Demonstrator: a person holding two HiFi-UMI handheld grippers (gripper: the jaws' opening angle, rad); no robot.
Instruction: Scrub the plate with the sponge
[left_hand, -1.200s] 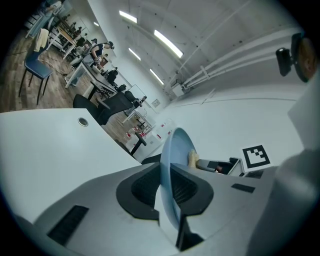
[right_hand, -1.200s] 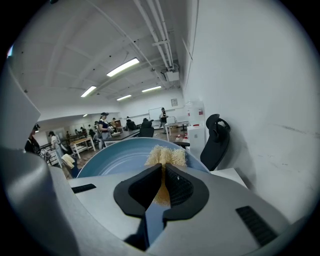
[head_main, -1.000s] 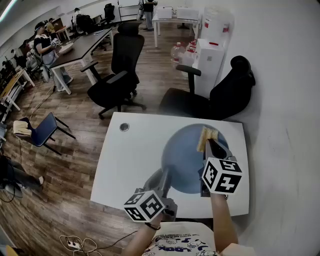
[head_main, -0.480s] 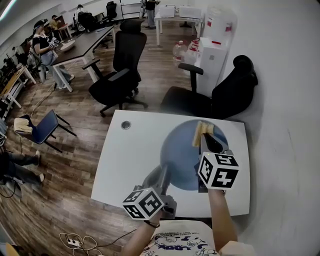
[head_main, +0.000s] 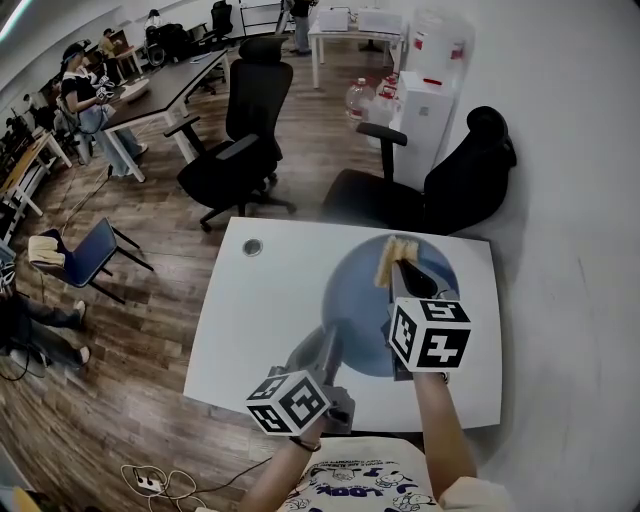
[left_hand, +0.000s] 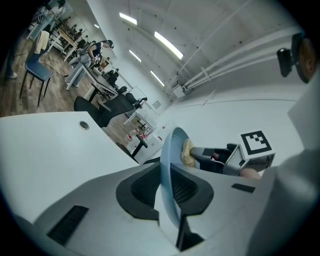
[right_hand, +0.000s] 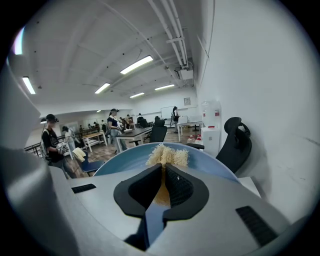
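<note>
Sponge (head_main: 392, 256) shifted left along the far rim of the plate (head_main: 355, 300).
Since a second ago the right tongs (head_main: 400, 272), clamped tight on the yellow sponge, have carried it leftward, apparently touching the blue plate. The left tongs (head_main: 328, 348) pinch the plate's near rim above the white desk (head_main: 250, 330).

plate (head_main: 365, 310): blue | sponge (head_main: 391, 258): pale yellow | tabletop (head_main: 260, 320): white | marker cubes: black-and-white squares
</note>
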